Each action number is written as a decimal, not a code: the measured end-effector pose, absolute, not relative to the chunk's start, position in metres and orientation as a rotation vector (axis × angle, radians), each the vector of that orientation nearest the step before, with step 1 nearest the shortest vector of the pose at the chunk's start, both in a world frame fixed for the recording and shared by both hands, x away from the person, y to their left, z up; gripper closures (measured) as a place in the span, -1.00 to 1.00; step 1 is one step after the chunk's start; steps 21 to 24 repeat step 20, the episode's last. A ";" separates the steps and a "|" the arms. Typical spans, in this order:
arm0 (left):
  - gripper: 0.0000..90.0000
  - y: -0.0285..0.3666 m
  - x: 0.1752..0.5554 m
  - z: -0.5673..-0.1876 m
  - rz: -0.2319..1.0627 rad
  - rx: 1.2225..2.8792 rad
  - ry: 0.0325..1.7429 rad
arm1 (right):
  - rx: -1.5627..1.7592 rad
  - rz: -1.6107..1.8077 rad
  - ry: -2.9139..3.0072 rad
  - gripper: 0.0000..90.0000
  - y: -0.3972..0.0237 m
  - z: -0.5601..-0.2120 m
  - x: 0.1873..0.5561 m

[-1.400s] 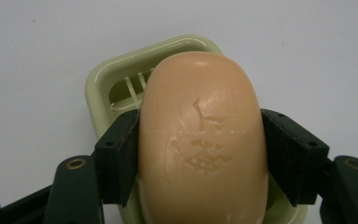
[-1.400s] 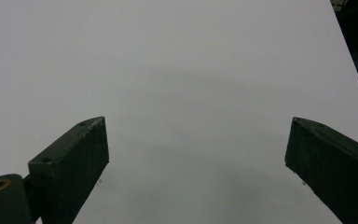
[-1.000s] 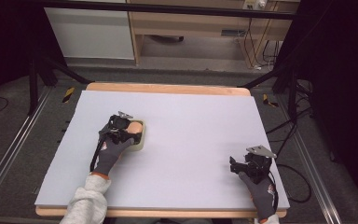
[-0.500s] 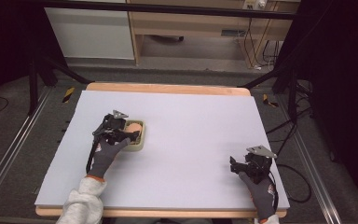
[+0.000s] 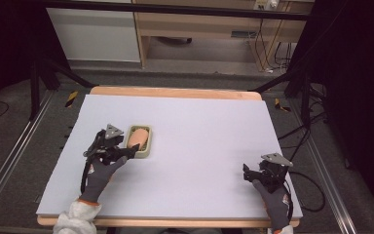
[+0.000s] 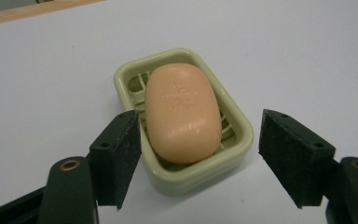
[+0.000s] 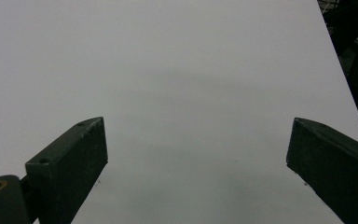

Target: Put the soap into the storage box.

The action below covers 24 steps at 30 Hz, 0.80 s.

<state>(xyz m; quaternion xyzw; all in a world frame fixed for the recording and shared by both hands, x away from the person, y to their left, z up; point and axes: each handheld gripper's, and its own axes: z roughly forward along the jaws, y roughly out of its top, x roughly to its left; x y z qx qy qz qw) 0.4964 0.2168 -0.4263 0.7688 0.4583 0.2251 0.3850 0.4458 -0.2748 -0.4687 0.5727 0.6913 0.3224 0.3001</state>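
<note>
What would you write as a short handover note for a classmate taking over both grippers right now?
Left gripper: open, jaws either side of the near end of the soap dish, not closed on it.
Right gripper: open, holding nothing, over bare table near the right front corner.
Things: peach soap bar lies in the green dish, left of centre on the table.
Done: left gripper lined up at the dish.
Left: probably close on the dish or soap and move it; nothing is gripped yet.

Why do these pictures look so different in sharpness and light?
High view: soft and slightly blurred, dark surroundings around the bright table. Left gripper view: the soap in its dish is fairly sharp with a soft sheen; the nearby jaws are blurrier. Right gripper view: dim grey tabletop with faint shadows between the jaws.
</note>
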 end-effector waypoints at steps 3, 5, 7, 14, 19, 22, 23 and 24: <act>-0.39 0.227 0.484 -0.432 0.575 1.951 1.175 | 1.533 0.857 1.830 -0.88 -0.281 -0.470 0.444; -0.42 0.231 0.479 -0.435 0.584 1.941 1.181 | 1.534 0.856 1.828 -0.88 -0.283 -0.471 0.443; -0.43 0.233 0.476 -0.437 0.584 1.940 1.185 | 1.539 0.855 1.830 -0.88 -0.284 -0.471 0.443; -0.43 0.243 0.460 -0.452 0.585 1.951 1.208 | 1.542 0.842 1.838 -0.89 -0.286 -0.474 0.441; -0.42 0.253 0.453 -0.458 0.571 1.950 1.230 | 1.551 0.840 1.839 -0.89 -0.287 -0.475 0.440; -0.42 0.255 0.452 -0.459 0.569 1.949 1.235 | 1.549 0.836 1.839 -0.89 -0.287 -0.475 0.440; -0.42 0.255 0.452 -0.459 0.569 1.949 1.235 | 1.549 0.836 1.839 -0.89 -0.287 -0.475 0.440; -0.42 0.255 0.452 -0.459 0.569 1.949 1.235 | 1.549 0.836 1.839 -0.89 -0.287 -0.475 0.440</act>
